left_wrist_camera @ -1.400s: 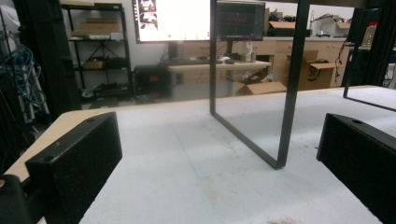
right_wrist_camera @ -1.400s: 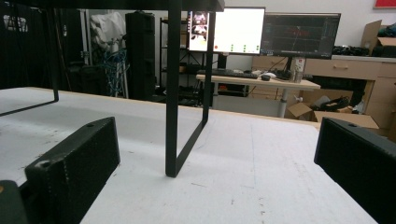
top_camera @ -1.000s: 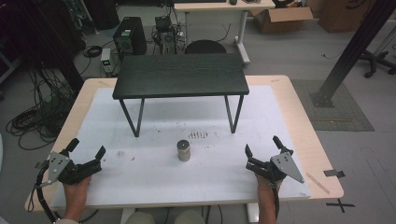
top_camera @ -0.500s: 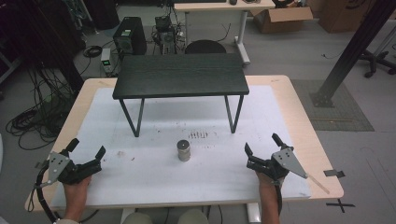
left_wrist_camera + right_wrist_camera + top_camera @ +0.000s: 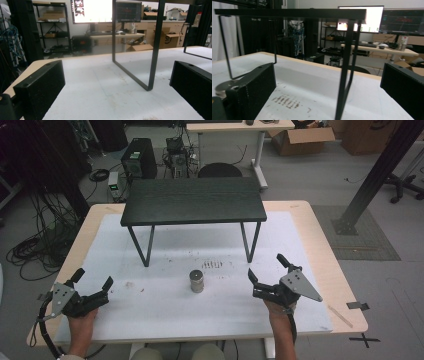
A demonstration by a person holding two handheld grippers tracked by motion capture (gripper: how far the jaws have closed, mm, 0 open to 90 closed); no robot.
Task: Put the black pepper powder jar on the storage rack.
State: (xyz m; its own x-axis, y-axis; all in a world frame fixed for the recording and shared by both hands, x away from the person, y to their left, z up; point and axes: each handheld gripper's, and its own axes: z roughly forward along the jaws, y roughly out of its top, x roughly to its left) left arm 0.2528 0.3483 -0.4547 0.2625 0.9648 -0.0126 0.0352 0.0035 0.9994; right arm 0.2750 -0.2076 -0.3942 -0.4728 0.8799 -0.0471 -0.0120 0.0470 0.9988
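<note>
White sheet over a wooden worktop point(image 5: 320, 235), edge to edge, stained and speckled near the middle. Standing on its far half: small black table point(image 5: 194, 206) on thin metal legs, top bare.

Near the centre, upright in the open in front of that table: short metal cylinder point(image 5: 197, 281), seemingly a calibration weight, well clear of the table legs. Just beyond it, a dark smudge patch point(image 5: 214, 265) on the sheet.

Right tool point(image 5: 267, 269) low over the near right of the sheet, jaws spread wide, nothing between them; nearer to the cylinder than the other, but still apart from it. Left tool point(image 5: 94, 276) at the near left corner, jaws likewise wide and empty, well apart from the cylinder. Seen along the right tool's jaws: cylinder point(image 5: 223, 88) at the far left edge, half hidden behind the left jaw, so aim is off toward the table leg point(image 5: 343, 72).

Likely step: reach for and grasp the cylinder with the right tool. To do it well:
- Turn the wrist inward first, until the cylinder sits centred between both jaws.
- Come in low and level, jaws kept wide, one on each side of the round wall.
- Close on the middle of its height, not the rim; smooth metal, probably heavy, prone to slip or tip.
- Lift straight up before any sideways travel.
- Keep the left tool parked clear.
</note>
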